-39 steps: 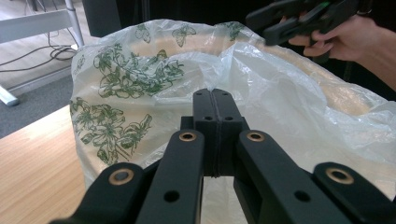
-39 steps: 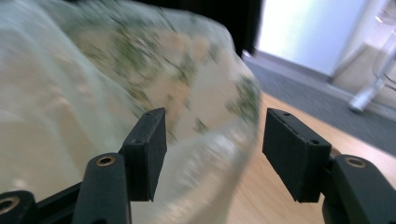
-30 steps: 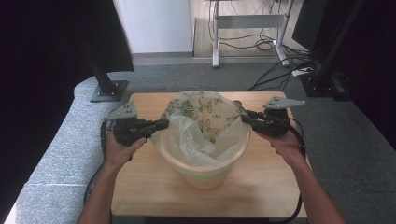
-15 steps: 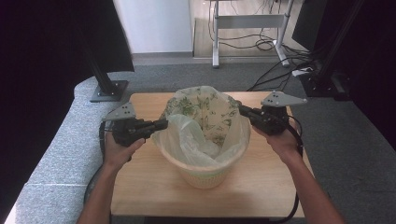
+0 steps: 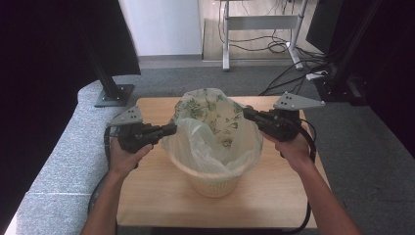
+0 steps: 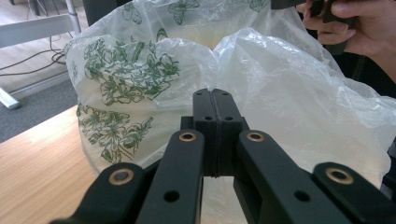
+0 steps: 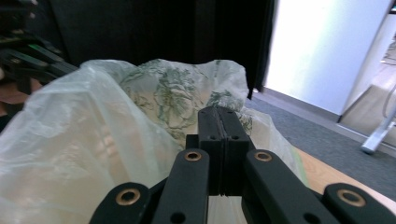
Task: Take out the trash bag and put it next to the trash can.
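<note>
Plastic bag point(image 5: 210, 132), thin film with green flower print, lines pale basket point(image 5: 211, 178) mid-table point(image 5: 161, 196). Likely very light, limp, slippery, tears easily; best pinched at rim hem, not mid-sheet.

Left gripper point(image 5: 169, 130) at bag's left rim, jaws pressed together on film. Right gripper point(image 5: 247, 113) at bag's right rim, jaws likewise clamped on film.

Bag's inside and bottom hidden by folds; basket's far side covered.

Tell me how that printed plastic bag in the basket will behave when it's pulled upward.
The plastic bag looks thin and crinkled, so it will probably flop and stretch rather than hold shape. Pinched at both sides by the left gripper and right gripper, it seems light; the basket might lift or tip with it.
</note>
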Tool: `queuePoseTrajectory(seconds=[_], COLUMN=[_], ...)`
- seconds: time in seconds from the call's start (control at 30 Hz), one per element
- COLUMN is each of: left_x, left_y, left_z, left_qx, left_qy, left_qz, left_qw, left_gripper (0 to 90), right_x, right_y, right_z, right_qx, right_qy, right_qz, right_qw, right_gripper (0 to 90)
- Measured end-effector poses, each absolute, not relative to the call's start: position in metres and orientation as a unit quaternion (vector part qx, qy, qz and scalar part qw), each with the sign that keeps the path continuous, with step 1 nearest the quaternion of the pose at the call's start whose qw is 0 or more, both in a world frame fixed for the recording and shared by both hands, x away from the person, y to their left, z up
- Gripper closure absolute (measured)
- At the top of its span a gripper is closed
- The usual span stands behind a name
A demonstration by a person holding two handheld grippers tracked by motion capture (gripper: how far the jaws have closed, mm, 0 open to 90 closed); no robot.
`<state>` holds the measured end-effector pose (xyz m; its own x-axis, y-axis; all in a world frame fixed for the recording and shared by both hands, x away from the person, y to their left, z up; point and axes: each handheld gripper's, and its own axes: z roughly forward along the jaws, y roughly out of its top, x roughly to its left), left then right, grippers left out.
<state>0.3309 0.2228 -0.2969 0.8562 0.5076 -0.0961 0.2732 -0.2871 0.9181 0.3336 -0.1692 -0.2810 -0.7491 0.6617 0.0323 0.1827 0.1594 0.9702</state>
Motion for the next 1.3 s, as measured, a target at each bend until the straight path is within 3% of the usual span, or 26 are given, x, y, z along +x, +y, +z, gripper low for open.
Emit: queuePoseTrajectory(seconds=[0.13,0.23,0.3,0.43,0.57,0.67,0.7,0.8,0.87,1.3], left_x=[0.331,0.330,0.330,0.330,0.331,0.331,0.331,0.331,0.330,0.332], left_y=[0.223,0.224,0.224,0.224,0.223,0.222,0.222,0.223,0.224,0.226], left_z=[-0.297,-0.296,-0.296,-0.297,-0.298,-0.298,-0.298,-0.298,-0.297,-0.289], left_qx=[0.793,0.793,0.792,0.793,0.792,0.793,0.793,0.793,0.792,0.792], left_qy=[0.247,0.247,0.247,0.247,0.247,0.248,0.248,0.248,0.247,0.248], left_qz=[0.109,0.109,0.109,0.109,0.108,0.107,0.107,0.109,0.109,0.115], left_qw=[0.546,0.547,0.547,0.547,0.547,0.546,0.547,0.547,0.547,0.546], left_gripper=[90.0,90.0,90.0,90.0,90.0,90.0,90.0,90.0,90.0,90.0], right_x=[0.333,0.333,0.332,0.333,0.332,0.329,0.329,0.327,0.325,0.321], right_y=[-0.169,-0.171,-0.175,-0.183,-0.184,-0.180,-0.180,-0.179,-0.179,-0.168], right_z=[-0.282,-0.283,-0.285,-0.294,-0.302,-0.306,-0.308,-0.312,-0.312,-0.289], right_qx=[0.282,0.283,0.282,0.292,0.294,0.298,0.300,0.292,0.288,0.273], right_qy=[0.736,0.738,0.740,0.749,0.767,0.785,0.788,0.801,0.801,0.757], right_qz=[0.581,0.578,0.576,0.562,0.546,0.517,0.508,0.488,0.491,0.573], right_qw=[0.205,0.204,0.201,0.193,0.164,0.170,0.174,0.187,0.187,0.155], right_gripper=[87.9,82.1,73.9,46.6,36.1,40.3,46.9,78.8,88.8,89.1])
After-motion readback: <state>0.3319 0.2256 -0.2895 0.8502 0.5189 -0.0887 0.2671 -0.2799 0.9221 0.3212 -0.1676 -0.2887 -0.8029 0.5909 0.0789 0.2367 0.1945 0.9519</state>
